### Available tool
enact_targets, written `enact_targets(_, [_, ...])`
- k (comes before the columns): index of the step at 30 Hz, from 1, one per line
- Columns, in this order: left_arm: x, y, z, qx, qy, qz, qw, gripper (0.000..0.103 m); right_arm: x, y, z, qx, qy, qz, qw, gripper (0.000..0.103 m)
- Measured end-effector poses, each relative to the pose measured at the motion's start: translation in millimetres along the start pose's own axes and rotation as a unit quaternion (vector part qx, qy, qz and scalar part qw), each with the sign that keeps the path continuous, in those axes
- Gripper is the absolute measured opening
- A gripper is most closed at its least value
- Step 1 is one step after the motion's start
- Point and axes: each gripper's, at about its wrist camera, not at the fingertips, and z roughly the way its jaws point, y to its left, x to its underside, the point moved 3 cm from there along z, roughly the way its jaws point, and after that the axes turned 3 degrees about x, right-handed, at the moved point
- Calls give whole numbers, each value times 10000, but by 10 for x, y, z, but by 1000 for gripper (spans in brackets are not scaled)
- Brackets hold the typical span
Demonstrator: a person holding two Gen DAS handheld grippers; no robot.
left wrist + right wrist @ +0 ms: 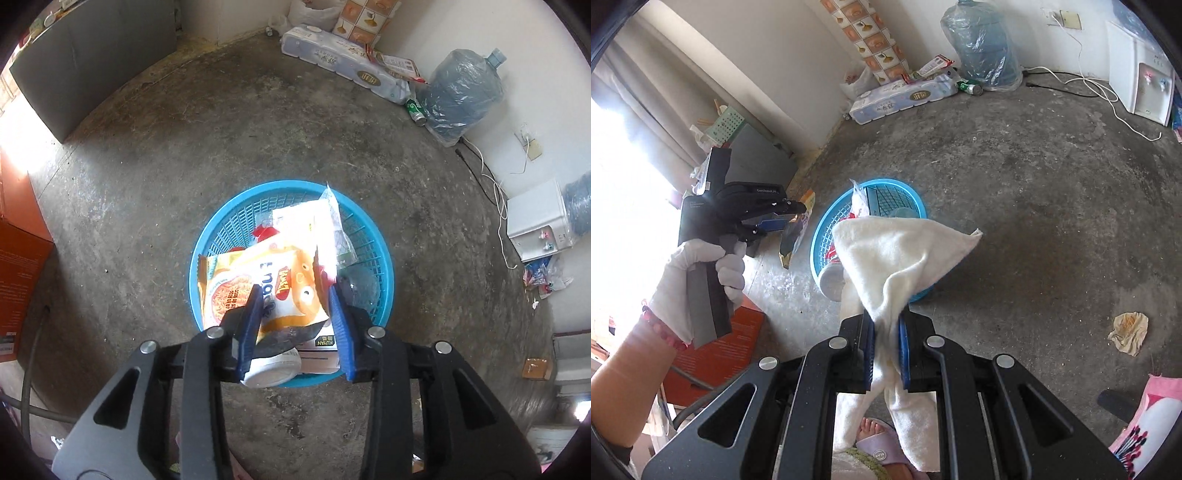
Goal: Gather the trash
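Left gripper (pixel 293 314) — jaws partly apart, poised directly over the blue basket (pixel 218 229); a snack wrapper (pixel 284 291) lies between the pads, whether pinched or free I cannot tell. Right gripper (pixel 886 332) is clamped on a white towel (pixel 901 254), hanging nearer than the basket. Risk: the wrapper may land beside the basket, as it hangs near its edge. Only the right view shows a crumpled tissue (pixel 1128 332) on the floor, well apart from the basket.
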Motion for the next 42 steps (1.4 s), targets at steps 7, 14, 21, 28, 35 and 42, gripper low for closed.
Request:
enact_targets(7, [7, 150, -606, 340, -300, 23, 9990, 44, -106, 152, 170, -133, 143, -122, 9997, 11])
enact_targets(14, [281, 361, -1718, 182, -720, 634, 9952, 51, -498, 758, 504, -410, 222, -806, 9957, 11])
enact_targets(21, [1118, 712, -2802, -374, -1178, 991, 9874, 67, -853, 1214, 1395, -224, 687, -1377, 9878, 41])
enact_targets(28, [2040, 1092, -3327, -1088, -1871, 663, 9741, 69, -810, 1053, 1572, 66, 819, -1045, 9911, 48])
enact_targets(35, [2646, 1113, -3753, -1003, -2680, 320, 9576, 77, -542, 1100, 477, -363, 100, -1249, 9915, 50])
enact_targets(42, [3172, 952, -4137, -859, -3435, 28, 9352, 92, 135, 1478, -1041, -519, -1194, -2137, 9682, 94])
